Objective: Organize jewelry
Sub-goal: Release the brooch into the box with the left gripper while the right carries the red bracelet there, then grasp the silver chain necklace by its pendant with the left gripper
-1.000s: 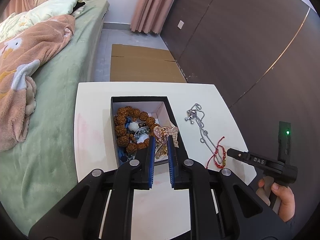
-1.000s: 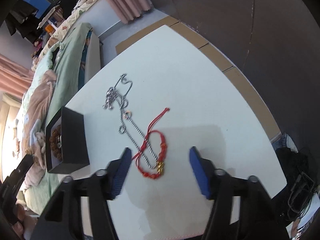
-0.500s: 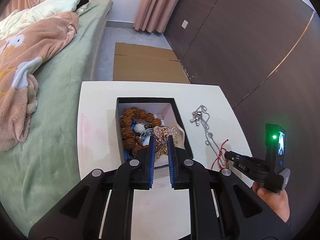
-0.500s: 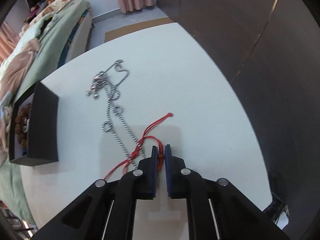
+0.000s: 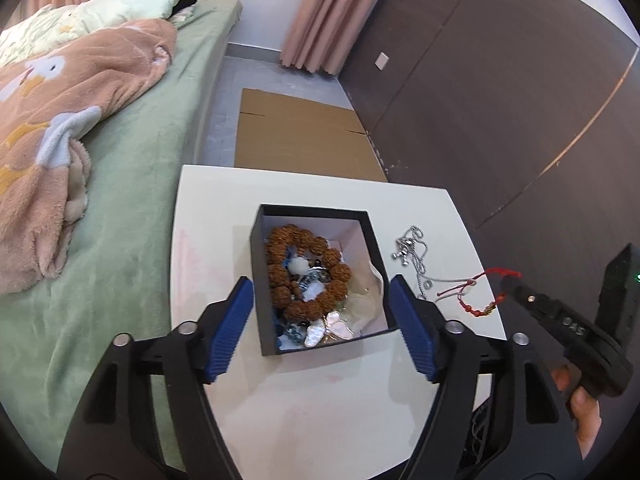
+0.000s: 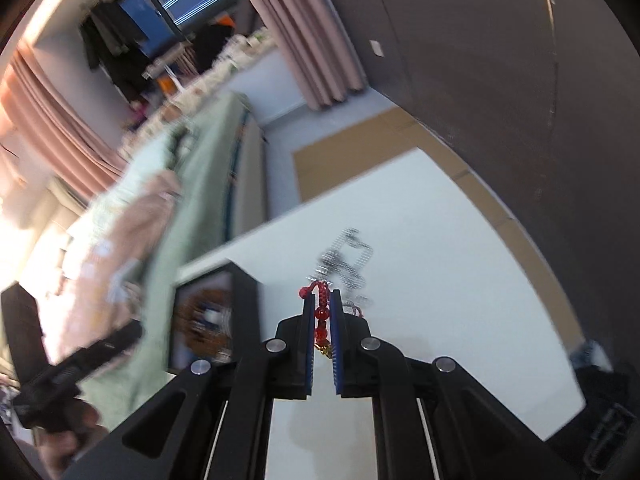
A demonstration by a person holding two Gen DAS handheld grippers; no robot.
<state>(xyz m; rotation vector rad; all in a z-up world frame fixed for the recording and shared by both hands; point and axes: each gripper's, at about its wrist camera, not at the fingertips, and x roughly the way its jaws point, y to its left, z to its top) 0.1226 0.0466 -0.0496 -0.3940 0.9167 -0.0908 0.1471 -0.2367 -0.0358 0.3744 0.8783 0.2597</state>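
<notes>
Two things fill most of the room from where I stand — the green bed [image 5: 132, 184] with its peach blanket [image 5: 60, 120] off at nine o'clock, and the dark panelled wall [image 5: 500, 100] at three. Between them sits the white table [image 5: 312, 412], with flattened cardboard [image 5: 300, 136] on the floor beyond it at twelve.

On the table, dead centre, is the black jewelry box [image 5: 316, 276], open-topped. Inside lie a brown bead bracelet [image 5: 304, 268] and, at the box's six o'clock edge, a pearly butterfly piece [image 5: 328, 330]. The left gripper [image 5: 320, 328] hangs over the near end of the box with its jaws opening wide; nothing is between them but the box below, and the butterfly lies loose in it.

Just outside the box at three o'clock a silver chain necklace [image 5: 416, 256] trails over the table, apart from the box wall.

The smallest item is the one that matters now: the red string bracelet [image 6: 321, 320]. The right gripper [image 6: 321, 332] is clenched on it, beads pinched between the blue pads [image 6: 308, 344], the cord's long run lying along the fingers and a loose end dangling toward the chain. It looks lifted clear of the tabletop.

From that gripper the box lies at about ten o'clock, close by — so I'd judge the carry goes left over the box's right wall, and the right hand, already holding, is the one to do it.
</notes>
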